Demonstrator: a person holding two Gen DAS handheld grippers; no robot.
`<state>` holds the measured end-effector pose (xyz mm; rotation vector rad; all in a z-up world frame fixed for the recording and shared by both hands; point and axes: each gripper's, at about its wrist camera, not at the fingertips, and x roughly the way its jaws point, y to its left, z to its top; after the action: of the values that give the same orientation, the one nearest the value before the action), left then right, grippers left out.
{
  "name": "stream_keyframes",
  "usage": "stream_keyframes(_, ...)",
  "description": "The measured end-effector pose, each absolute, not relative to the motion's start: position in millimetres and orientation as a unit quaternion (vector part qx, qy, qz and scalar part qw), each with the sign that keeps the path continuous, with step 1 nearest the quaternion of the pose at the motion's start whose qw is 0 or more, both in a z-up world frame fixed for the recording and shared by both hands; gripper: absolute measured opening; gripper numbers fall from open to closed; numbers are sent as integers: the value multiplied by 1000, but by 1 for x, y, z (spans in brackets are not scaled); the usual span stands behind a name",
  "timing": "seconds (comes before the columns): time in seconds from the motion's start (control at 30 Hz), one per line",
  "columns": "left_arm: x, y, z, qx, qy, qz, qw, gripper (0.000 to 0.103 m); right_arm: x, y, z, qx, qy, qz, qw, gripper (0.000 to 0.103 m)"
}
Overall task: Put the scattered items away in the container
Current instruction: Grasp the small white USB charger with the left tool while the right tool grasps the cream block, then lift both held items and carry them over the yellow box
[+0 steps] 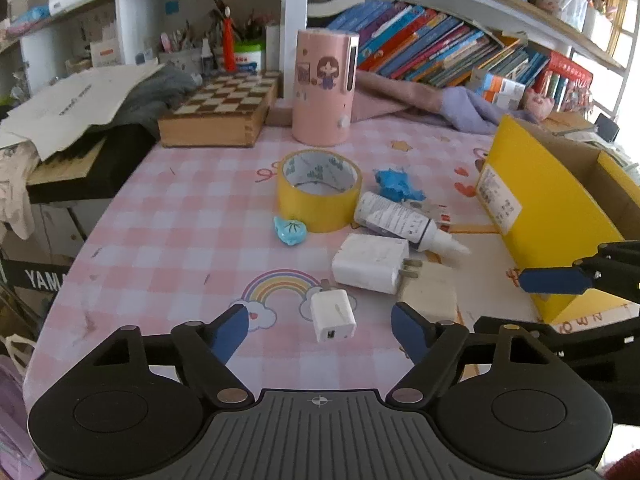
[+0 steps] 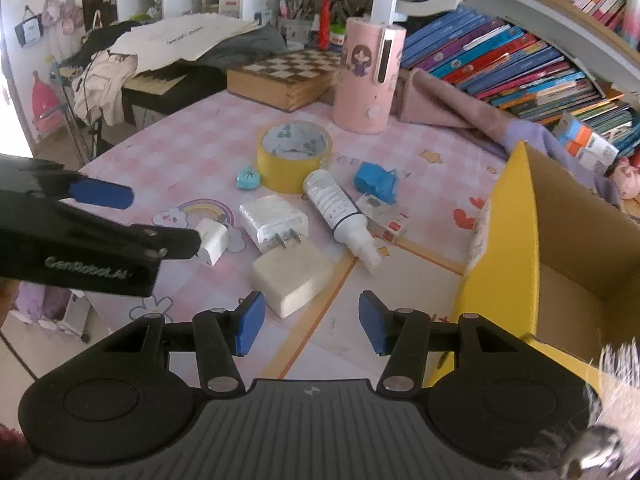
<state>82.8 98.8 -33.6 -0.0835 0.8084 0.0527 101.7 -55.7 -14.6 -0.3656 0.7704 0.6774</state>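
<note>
— Two grippers, both mine. Report on the left.

— My left gripper (image 1: 320, 330) angles down at the pink checked tablecloth (image 1: 180, 200), blue pads apart and gripping nothing. The small white cube charger (image 1: 333, 314), smooth plastic, lies between and just ahead of the fingertips, untouched, port end toward me.

— And the right?

— My right gripper (image 2: 311, 330) tilts down likewise, jaws narrower but apart and empty. Just ahead lies a cream rounded block (image 2: 291, 280), matte, touching neither pad.

— Remaining items?

— A white flat-pin charger (image 2: 274, 220) has its prongs pointing toward the block. The white cylindrical bottle (image 2: 340, 216) lies on its side, long axis diagonal, nozzle pointing toward me and the box. The yellow tape roll (image 2: 294, 156) lies flat, hole upward; a glossy teal trinket (image 2: 248, 178) sits just beside it, and a crumpled blue piece (image 2: 376, 182) lies near the bottle.

— Container?

— A yellow cardboard box (image 2: 516, 240), open-topped with a brown interior, stands at the right of the table.
</note>
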Motion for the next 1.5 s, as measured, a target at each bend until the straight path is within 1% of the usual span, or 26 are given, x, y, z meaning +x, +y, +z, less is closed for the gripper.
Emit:
stream_keyframes(0.1, 94, 97, -41, -34, 406, 19, 913, 69, 109, -51, -20, -176, 375, 328, 849, 55)
stream_keyframes(0.2, 104, 96, -48, -29, 416, 21, 909, 65, 116, -48, -25, -176, 384, 333, 843, 60)
stream_keyframes(0.23, 106, 96, -50, -29, 419, 22, 907, 64, 119, -47, -27, -176, 387, 335, 841, 60)
stream_keyframes(0.3, 111, 96, -54, -33, 426, 21, 904, 58, 124, -45, -30, -175, 392, 336, 838, 61)
stream_keyframes(0.43, 119, 97, -61, -32, 439, 17, 898, 54, 134, -42, -36, -171, 400, 337, 835, 63)
stream_keyframes(0.57, 122, 99, -67, -36, 454, 11, 890, 42, 141, -37, -40, -171, 408, 347, 827, 66)
stream_keyframes(0.63, 122, 98, -68, -32, 453, 11, 891, 38, 144, -35, -44, -172, 412, 351, 823, 68)
stream_keyframes(0.7, 122, 98, -67, -26, 455, 10, 890, 28, 147, -32, -46, -170, 416, 356, 820, 70)
stream_keyframes(0.73, 122, 100, -66, -28, 455, 9, 890, 25, 149, -31, -48, -169, 417, 357, 818, 70)
stream_keyframes(0.9, 120, 111, -64, -53, 456, 20, 888, 24, 155, -27, -53, -163, 426, 359, 814, 69)
stream_keyframes(1.17, 116, 131, -47, -99, 434, 29, 895, 24, 160, -24, -57, -156, 435, 368, 807, 67)
stream_keyframes(1.23, 117, 133, -44, -103, 430, 30, 897, 24, 161, -24, -57, -158, 433, 376, 804, 61)
stream_keyframes(1.5, 114, 136, -38, -111, 415, 30, 903, 24, 164, -26, -54, -147, 439, 376, 803, 50)
